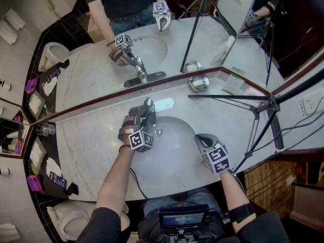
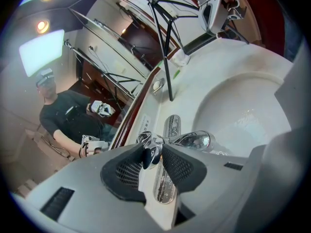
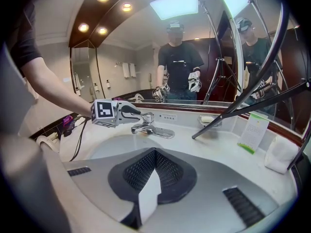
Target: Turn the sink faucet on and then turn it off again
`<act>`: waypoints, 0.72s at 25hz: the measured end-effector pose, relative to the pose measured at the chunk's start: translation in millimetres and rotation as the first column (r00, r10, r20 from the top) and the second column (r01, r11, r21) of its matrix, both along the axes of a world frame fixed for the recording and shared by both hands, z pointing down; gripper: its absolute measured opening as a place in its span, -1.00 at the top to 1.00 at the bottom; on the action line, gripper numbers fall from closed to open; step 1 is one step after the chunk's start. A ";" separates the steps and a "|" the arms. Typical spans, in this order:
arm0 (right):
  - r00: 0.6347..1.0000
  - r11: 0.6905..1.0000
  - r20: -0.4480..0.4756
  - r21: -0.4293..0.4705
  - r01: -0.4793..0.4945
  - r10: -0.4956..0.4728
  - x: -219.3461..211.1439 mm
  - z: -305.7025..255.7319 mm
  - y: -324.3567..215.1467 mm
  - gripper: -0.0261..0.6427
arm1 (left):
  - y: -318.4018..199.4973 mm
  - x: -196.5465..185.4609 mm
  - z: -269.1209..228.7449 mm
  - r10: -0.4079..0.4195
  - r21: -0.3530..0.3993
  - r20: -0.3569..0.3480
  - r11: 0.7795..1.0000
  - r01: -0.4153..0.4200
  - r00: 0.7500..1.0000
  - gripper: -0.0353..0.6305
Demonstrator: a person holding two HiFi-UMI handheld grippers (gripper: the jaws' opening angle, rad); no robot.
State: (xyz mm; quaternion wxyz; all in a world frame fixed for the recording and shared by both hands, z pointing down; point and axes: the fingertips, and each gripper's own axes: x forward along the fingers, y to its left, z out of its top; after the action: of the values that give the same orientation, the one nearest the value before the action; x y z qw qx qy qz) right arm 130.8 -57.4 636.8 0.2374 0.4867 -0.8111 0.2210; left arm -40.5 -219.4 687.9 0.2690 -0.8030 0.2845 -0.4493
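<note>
**Head view.** The faucet (image 1: 163,105) sits at the back edge of the sink basin (image 1: 174,153), at the mirror's foot. The long axis of its base plate runs along that edge. The left gripper (image 1: 148,113) lies over it and hides the spout. The right gripper (image 1: 200,137) hangs over the basin's right rim, well apart from the faucet. Left of the basin the worktop (image 1: 86,146) is open. On the right, the legs of a tripod (image 1: 263,113) cross it.

**Left gripper view.** The fingers (image 2: 181,165) stand narrow, 1 on each side of the lever (image 2: 151,152), with the pads against it. Only this view shows that grip. The spout (image 2: 195,141) points right, out over the basin.

**Right gripper view.** The fingers (image 3: 170,171) are pressed together with nothing between them. This view shows the faucet from the front. 1 tripod leg slants down to the worktop just right of it, with a soap dish (image 3: 210,120) behind.
</note>
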 end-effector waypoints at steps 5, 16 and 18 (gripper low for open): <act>1.000 1.000 0.004 0.003 -0.005 0.005 0.4 -0.5 0.1 0.86 | 5.6 -1.5 6.0 0.009 0.000 0.019 1.000 -0.009 1.000 0.59; 1.000 1.000 0.000 0.005 0.000 0.000 -3.3 -1.5 1.7 0.86 | 9.2 -4.1 9.7 -0.009 0.019 0.008 1.000 0.009 1.000 0.60; 1.000 1.000 -0.003 0.007 0.002 -0.002 -2.7 -2.7 2.5 0.86 | 9.7 -3.3 9.4 -0.010 0.003 0.000 1.000 0.010 1.000 0.60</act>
State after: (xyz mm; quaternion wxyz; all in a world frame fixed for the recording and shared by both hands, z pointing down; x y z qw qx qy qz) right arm 128.1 -54.9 634.0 0.2371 0.4871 -0.8120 0.2173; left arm -43.8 -209.7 697.3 0.2680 -0.8011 0.2894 -0.4502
